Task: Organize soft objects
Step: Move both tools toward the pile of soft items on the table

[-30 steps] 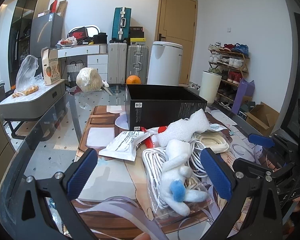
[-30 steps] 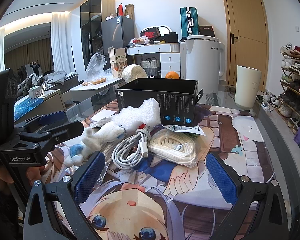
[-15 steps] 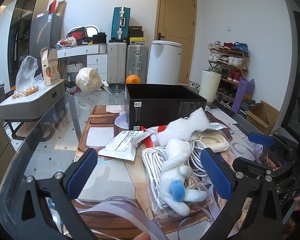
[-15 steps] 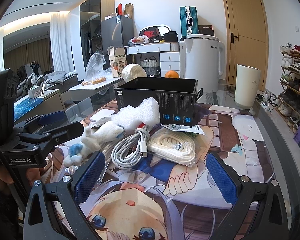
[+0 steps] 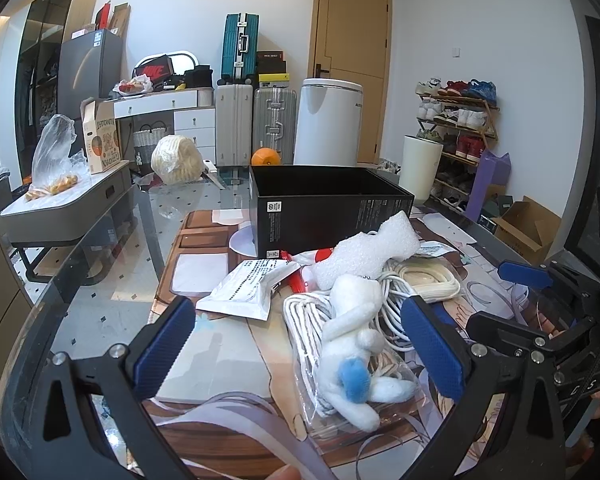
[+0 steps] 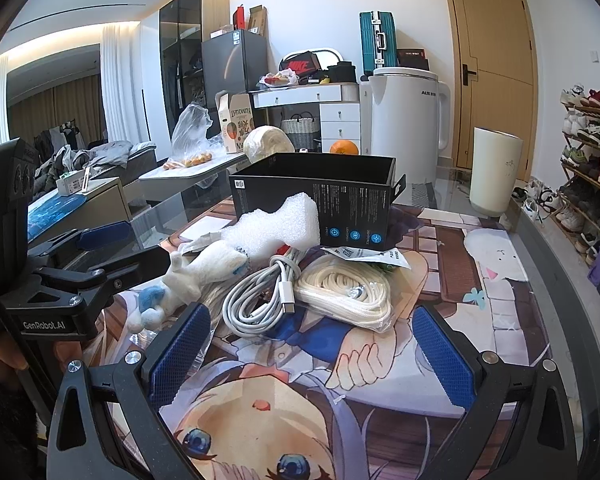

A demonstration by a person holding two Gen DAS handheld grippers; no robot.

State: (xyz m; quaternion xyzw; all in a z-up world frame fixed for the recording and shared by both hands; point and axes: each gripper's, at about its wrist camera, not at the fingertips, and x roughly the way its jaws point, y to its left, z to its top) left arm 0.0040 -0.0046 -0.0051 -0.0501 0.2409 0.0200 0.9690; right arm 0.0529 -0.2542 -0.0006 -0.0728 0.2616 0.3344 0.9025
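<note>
A white plush toy with a blue tail (image 5: 354,344) lies on a clear bag in front of my left gripper (image 5: 300,344), which is open and empty; it also shows in the right wrist view (image 6: 198,272). Behind it lie a white foam piece (image 5: 370,252) (image 6: 278,226), a coiled white cable (image 6: 260,300), a bagged cream rope (image 6: 344,294) and a white packet (image 5: 248,288). An open black box (image 5: 324,206) (image 6: 320,196) stands behind the pile. My right gripper (image 6: 312,356) is open and empty, short of the cable and rope.
The pile rests on an anime-print mat (image 6: 440,280) on a glass table (image 5: 100,272). An orange (image 5: 265,157) and a wrapped round bundle (image 5: 177,159) sit at the table's far end. A grey side table (image 5: 64,204) stands to the left.
</note>
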